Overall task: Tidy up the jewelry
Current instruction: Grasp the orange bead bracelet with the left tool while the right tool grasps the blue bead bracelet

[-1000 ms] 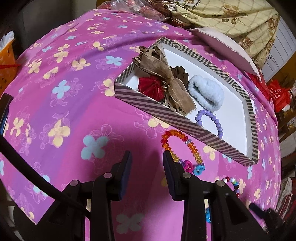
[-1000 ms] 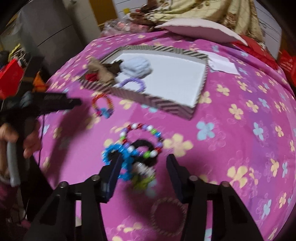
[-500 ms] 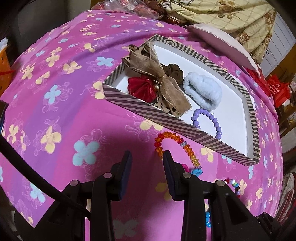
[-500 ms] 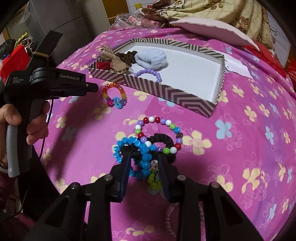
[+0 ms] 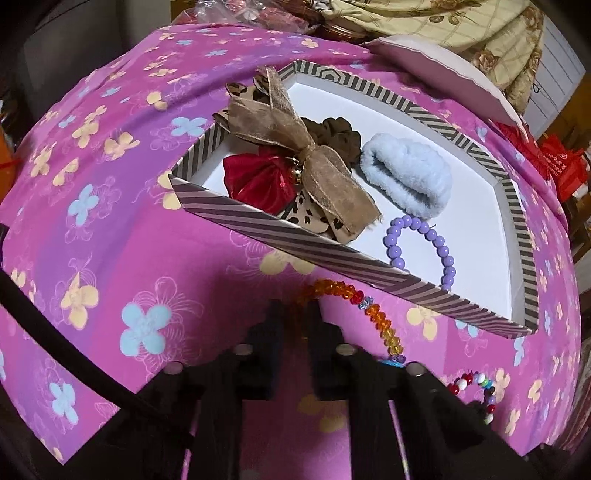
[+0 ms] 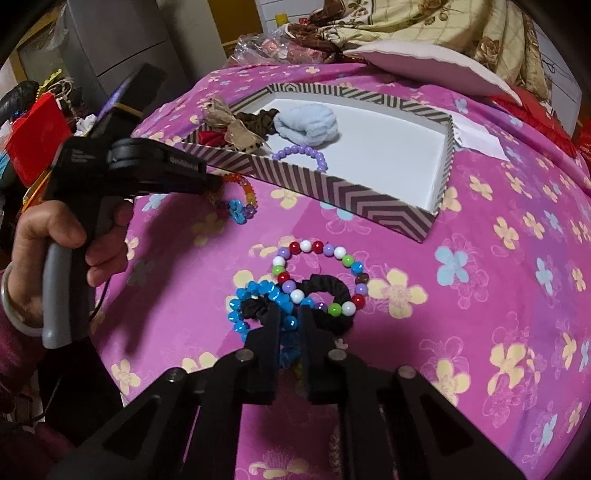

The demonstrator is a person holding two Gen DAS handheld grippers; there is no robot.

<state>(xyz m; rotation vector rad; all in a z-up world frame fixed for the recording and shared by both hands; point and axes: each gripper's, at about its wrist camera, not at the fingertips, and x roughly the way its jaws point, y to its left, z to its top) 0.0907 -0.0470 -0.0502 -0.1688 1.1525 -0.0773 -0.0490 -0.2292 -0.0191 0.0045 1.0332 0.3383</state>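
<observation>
The right gripper's [image 6: 288, 317] two black fingers [image 6: 267, 332] have just closed and stand almost together, pinching the blue bead bracelet [image 6: 258, 295] where it lies on the pink flowered cloth [image 6: 480, 314]. That bracelet sits tangled with a black scrunchie [image 6: 332, 291] and a bracelet of mixed red, white, green and purple beads [image 6: 317, 273], all touching one another just in front of the fingertips.

The left gripper [image 5: 295, 310], held in the person's left hand [image 6: 70, 240], has also just been closing. Its jaws stand narrow around the near end of an orange bead bracelet [image 5: 373, 314]; shadow hides whether the pads actually press on the beads. This bracelet lies on the cloth just outside the near wall of a shallow box with brown and white chevron stripes [image 5: 295, 240]. A blue flower charm [image 6: 236, 212] marks its other end.

Inside the box, on its white floor, a purple bead bracelet [image 5: 421, 251] lies close to the near wall. Beyond it sits a fluffy pale blue scrunchie [image 5: 406, 177]. To its left, bunched in the corner, are a tan ribbon bow [image 5: 303, 155], a red fabric piece [image 5: 258, 177] and a dark brown scrunchie [image 5: 336, 133].

Past the box rest a pale cushion [image 5: 436, 70], a sheet of white paper [image 6: 476, 136] and a cream floral quilt [image 5: 461, 26].
</observation>
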